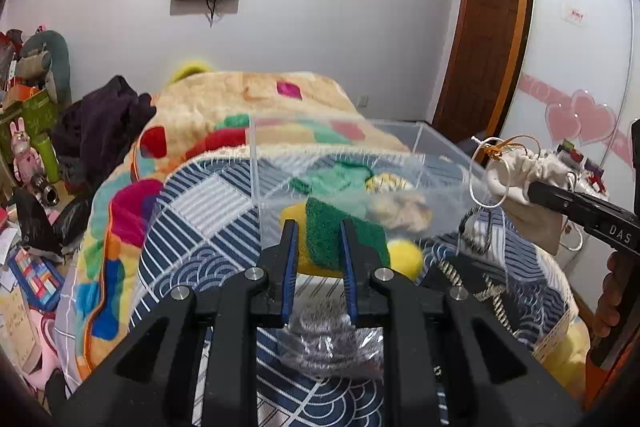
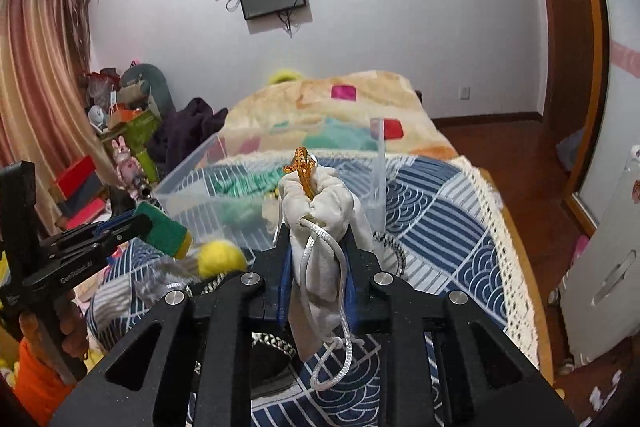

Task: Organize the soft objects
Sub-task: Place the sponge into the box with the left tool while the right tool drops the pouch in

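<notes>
My left gripper (image 1: 318,227) is shut on a green and yellow sponge (image 1: 340,239) and holds it in front of a clear plastic bin (image 1: 256,163) on the bed. The sponge also shows in the right wrist view (image 2: 166,229). My right gripper (image 2: 318,227) is shut on a white drawstring pouch (image 2: 324,211) with a gold cord, held just before the bin (image 2: 380,163). The pouch shows at the right of the left wrist view (image 1: 528,175). Inside the bin lie a green cloth (image 1: 340,175) and a beige soft item (image 1: 400,211). A yellow ball (image 1: 406,257) lies on the bed near the bin.
The bed has a blue patterned quilt (image 2: 432,211) and a colourful blanket (image 1: 192,115). A grey scouring pad in a bag (image 1: 328,343) lies below my left gripper. A black patterned item (image 2: 264,347) lies below the right one. Clutter (image 1: 28,155) fills the floor at left. A wardrobe (image 1: 580,27) stands at right.
</notes>
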`<action>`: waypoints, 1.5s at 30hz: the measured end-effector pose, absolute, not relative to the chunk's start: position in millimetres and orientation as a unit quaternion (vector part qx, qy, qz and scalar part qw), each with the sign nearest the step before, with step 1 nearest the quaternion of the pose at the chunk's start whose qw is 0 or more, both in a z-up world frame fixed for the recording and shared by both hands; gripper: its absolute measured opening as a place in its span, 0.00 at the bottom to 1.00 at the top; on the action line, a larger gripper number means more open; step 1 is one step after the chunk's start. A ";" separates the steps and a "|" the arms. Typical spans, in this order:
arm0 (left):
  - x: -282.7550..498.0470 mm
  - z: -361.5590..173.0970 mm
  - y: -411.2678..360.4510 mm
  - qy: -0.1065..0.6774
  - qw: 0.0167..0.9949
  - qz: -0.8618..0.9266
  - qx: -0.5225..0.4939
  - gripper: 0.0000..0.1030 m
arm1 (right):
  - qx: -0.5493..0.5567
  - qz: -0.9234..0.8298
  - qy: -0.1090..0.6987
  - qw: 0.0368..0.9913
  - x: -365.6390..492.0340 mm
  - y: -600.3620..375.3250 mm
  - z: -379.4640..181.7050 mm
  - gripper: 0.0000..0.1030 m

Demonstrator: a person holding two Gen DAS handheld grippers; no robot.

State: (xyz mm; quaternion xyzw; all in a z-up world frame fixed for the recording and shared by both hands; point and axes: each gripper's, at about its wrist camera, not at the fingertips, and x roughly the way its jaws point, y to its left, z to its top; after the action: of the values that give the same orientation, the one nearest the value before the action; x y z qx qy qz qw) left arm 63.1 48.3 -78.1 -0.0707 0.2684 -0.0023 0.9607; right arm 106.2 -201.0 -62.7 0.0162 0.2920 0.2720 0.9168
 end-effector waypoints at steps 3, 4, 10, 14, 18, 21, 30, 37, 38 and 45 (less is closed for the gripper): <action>63.0 -66.6 51.3 0.254 0.964 -0.003 -0.074 0.19 | 0.015 0.273 0.277 0.921 107.1 -199.6 -53.2 0.18; 65.0 -62.4 52.5 0.249 0.966 -0.001 -0.074 0.19 | 0.016 0.274 0.271 0.923 107.9 -198.8 -49.3 0.18; 78.5 -44.3 54.9 0.227 0.971 0.007 -0.071 0.19 | 0.020 0.277 0.236 0.931 118.4 -191.2 -28.2 0.18; 94.6 -43.0 53.8 0.230 0.971 0.011 -0.063 0.19 | 0.020 0.273 0.222 0.936 128.7 -183.7 -21.7 0.18; 110.0 -48.4 50.8 0.241 0.969 0.017 -0.052 0.19 | 0.022 0.268 0.227 0.936 142.8 -175.4 -23.7 0.18; 123.6 -54.7 49.2 0.253 0.966 0.019 -0.048 0.19 | 0.019 0.262 0.241 0.934 154.4 -166.7 -33.1 0.18; 159.6 -82.6 39.1 0.298 0.954 0.029 -0.011 0.19 | -0.006 0.254 0.300 0.920 182.2 -144.6 -64.1 0.18; 170.3 -95.4 32.9 0.317 0.948 0.026 -0.006 0.19 | -0.033 0.244 0.333 0.910 188.9 -135.8 -78.0 0.18; 170.3 -95.6 33.4 0.318 0.948 0.026 -0.008 0.20 | -0.035 0.243 0.335 0.910 189.1 -136.7 -78.2 0.18; 164.6 -96.0 32.0 0.320 0.947 0.025 -0.006 0.23 | -0.046 0.241 0.348 0.905 188.0 -140.7 -83.7 0.20</action>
State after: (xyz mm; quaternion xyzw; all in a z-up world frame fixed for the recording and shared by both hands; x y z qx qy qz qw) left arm 164.6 32.0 -96.0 -0.0059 0.3197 0.0250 0.9472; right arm 188.0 -140.7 -83.7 -0.0459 0.3484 0.2411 0.9046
